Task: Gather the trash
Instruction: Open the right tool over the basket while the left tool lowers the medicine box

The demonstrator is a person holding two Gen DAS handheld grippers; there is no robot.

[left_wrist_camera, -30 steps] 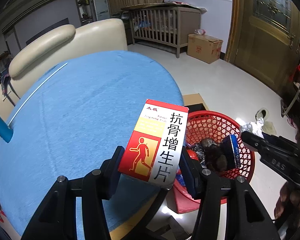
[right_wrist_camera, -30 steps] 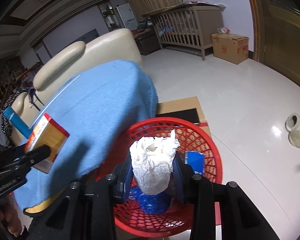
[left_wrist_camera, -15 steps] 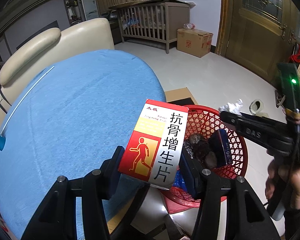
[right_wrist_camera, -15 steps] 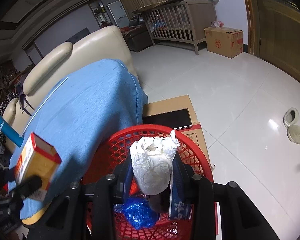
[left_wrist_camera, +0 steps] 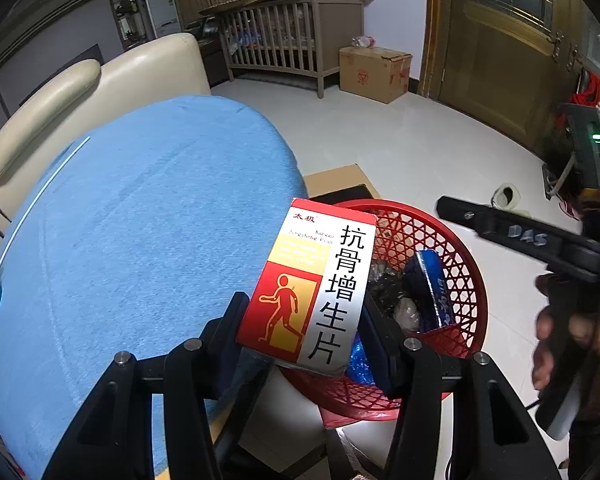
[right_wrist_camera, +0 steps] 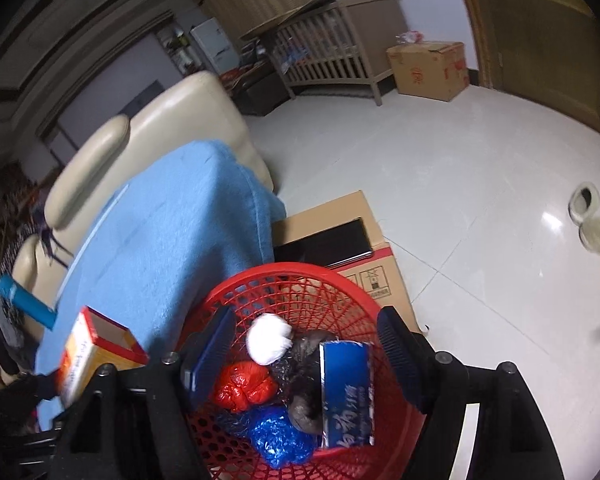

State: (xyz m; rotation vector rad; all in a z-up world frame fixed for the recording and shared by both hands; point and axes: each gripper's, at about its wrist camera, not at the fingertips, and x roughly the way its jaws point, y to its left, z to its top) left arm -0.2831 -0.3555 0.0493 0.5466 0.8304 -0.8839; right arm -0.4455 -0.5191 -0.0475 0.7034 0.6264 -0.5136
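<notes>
Right gripper [right_wrist_camera: 306, 354] just opened over red basket [right_wrist_camera: 260, 276], beside blue-covered table [right_wrist_camera: 160, 240]

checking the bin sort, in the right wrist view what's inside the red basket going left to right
red bag → white paper wad → blue box

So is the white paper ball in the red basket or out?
In. The white paper ball lies inside the red basket among other trash, below the open right tongs.

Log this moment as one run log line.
left gripper: shut on medicine box | right gripper: just opened, paper wad in red basket
</notes>
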